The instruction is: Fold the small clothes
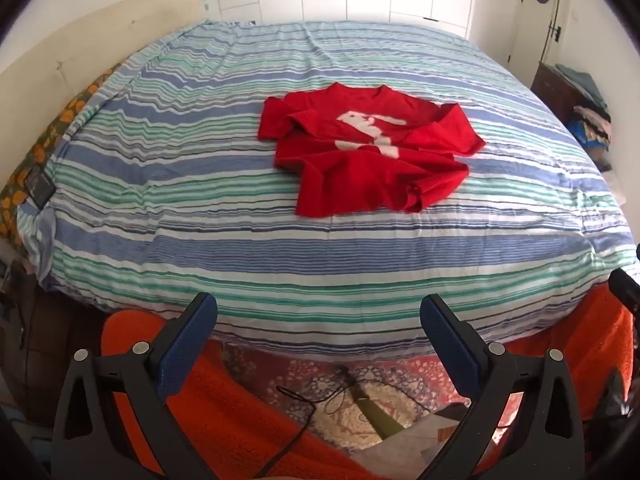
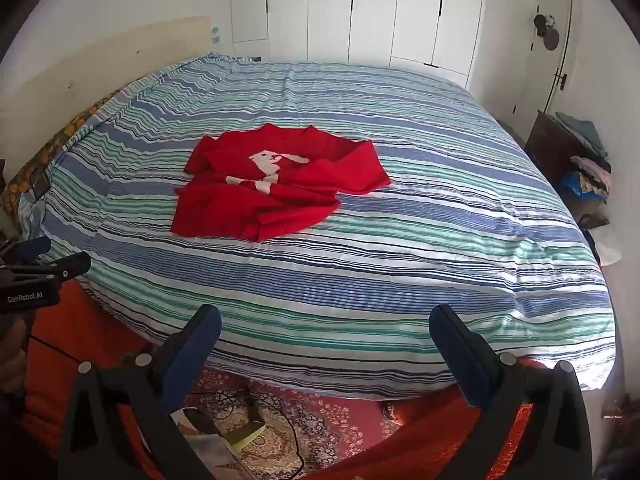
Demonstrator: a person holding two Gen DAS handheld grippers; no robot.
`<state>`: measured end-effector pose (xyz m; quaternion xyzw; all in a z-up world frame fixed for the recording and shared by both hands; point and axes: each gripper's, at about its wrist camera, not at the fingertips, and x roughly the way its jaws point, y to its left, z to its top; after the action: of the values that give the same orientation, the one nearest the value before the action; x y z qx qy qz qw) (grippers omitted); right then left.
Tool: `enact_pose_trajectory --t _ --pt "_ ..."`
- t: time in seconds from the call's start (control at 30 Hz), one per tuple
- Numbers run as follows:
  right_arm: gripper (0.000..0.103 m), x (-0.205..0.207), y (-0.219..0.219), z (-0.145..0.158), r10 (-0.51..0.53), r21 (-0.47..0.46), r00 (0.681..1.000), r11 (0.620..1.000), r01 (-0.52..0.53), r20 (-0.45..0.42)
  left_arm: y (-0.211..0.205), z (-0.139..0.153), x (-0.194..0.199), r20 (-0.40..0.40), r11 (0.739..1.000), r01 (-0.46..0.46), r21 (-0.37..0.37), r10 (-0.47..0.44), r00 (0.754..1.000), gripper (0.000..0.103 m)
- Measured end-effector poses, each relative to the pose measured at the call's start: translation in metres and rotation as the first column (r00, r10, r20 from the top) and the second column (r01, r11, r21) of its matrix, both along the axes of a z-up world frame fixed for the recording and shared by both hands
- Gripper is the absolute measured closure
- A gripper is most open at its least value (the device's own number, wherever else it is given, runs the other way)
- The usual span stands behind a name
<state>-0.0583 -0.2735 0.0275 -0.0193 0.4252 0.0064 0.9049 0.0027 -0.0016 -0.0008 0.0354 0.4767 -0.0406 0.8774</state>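
Note:
A small red t-shirt (image 1: 368, 148) with a white rabbit print lies crumpled on the striped bed (image 1: 200, 208), its hem bunched and one sleeve spread to the right. The right wrist view shows the same t-shirt (image 2: 276, 188) left of the middle of the bed (image 2: 440, 240). My left gripper (image 1: 319, 316) hangs open over the near edge of the bed, well short of the shirt, nothing between its blue pads. My right gripper (image 2: 325, 326) is also open and empty at the near edge. The left gripper (image 2: 44, 264) shows at the left border of the right wrist view.
A patterned red rug (image 1: 360, 392) with a black cable and papers lies on the floor below the grippers. An orange blanket (image 1: 224, 408) flanks it. White wardrobe doors (image 2: 360, 12) stand behind the bed. A dark dresser (image 2: 560, 152) piled with clothes is at the right.

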Motion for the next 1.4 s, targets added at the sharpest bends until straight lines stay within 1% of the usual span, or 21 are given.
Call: enact_pose_trajectory --t 0.03,0.07,0.1,0.23,0.3,0.53,1.4 --pt "0.0 -0.001 0.0 -0.001 0.001 0.001 1.0 1.0 -0.001 0.0 -0.001 0.0 0.001 -0.002 1.0 0.008 0.003 -0.008 1.0 0.001" --pt "0.0 0.004 0.001 -0.002 -0.003 -0.001 1.0 1.0 0.003 -0.018 -0.003 -0.003 -0.005 0.0 1.0 0.015 0.008 -0.015 1.0 0.001" --pt "0.0 -0.001 0.001 -0.001 -0.002 0.001 1.0 1.0 0.002 0.004 -0.002 -0.008 -0.005 0.002 1.0 0.02 0.01 -0.02 1.0 0.001" --pt "0.0 0.0 0.0 0.0 -0.001 0.007 1.0 1.0 0.001 0.006 0.005 -0.007 -0.009 0.008 1.0 0.029 0.002 -0.029 1.0 0.001" --pt "0.0 -0.005 0.007 0.0 -0.007 -0.008 1.0 1.0 0.007 0.016 -0.006 -0.009 -0.007 -0.003 1.0 0.022 0.017 -0.022 1.0 0.001" --pt "0.0 -0.002 0.009 0.0 0.006 -0.003 1.0 1.0 -0.006 0.011 -0.013 -0.009 -0.008 0.003 0.998 0.042 0.035 -0.042 0.999 0.001" --pt "0.0 -0.004 0.011 -0.005 0.029 -0.001 1.0 1.0 -0.029 0.002 -0.024 -0.01 -0.012 -0.014 0.997 0.076 0.02 -0.075 0.997 0.001"
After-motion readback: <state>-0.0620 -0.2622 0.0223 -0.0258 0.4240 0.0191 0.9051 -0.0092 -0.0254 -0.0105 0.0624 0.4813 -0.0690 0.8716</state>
